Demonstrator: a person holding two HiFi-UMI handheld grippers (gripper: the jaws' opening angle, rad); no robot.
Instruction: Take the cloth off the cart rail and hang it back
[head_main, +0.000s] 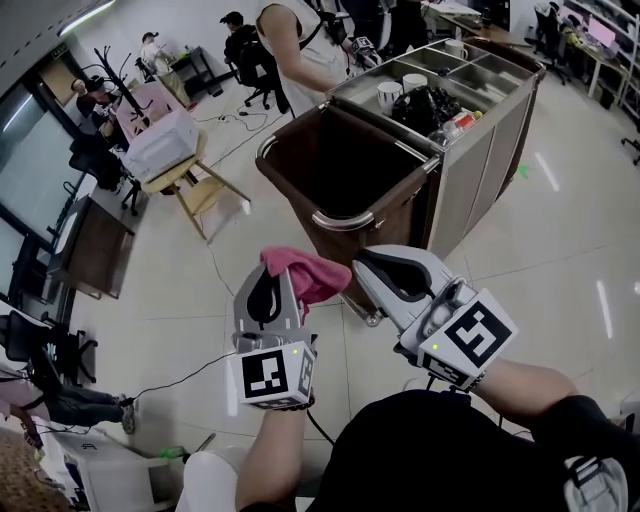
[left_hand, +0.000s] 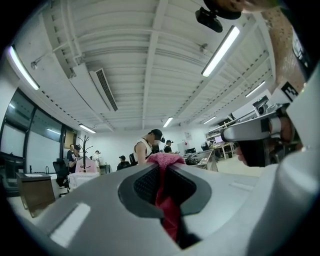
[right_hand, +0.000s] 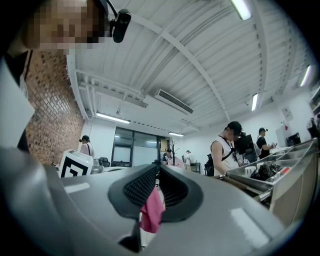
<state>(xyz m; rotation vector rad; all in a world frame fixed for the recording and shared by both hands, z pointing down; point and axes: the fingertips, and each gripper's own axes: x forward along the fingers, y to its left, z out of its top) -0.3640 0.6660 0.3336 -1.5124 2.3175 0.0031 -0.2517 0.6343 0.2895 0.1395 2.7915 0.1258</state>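
The left hand-held gripper (head_main: 268, 272) and right hand-held gripper (head_main: 366, 264) each pinch the pink cloth (head_main: 312, 272), held apparently clear of the cart rail (head_main: 345, 222), just beside its near edge. Removal looks done; next, carry it over the rail and drape it.

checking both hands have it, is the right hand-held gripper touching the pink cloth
Touching. The right gripper view shows the pink cloth pinched between the closed jaws of the right hand-held gripper.

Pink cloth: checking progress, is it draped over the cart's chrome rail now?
No, left gripper and right gripper hold the pink cloth clear of the chrome rail.
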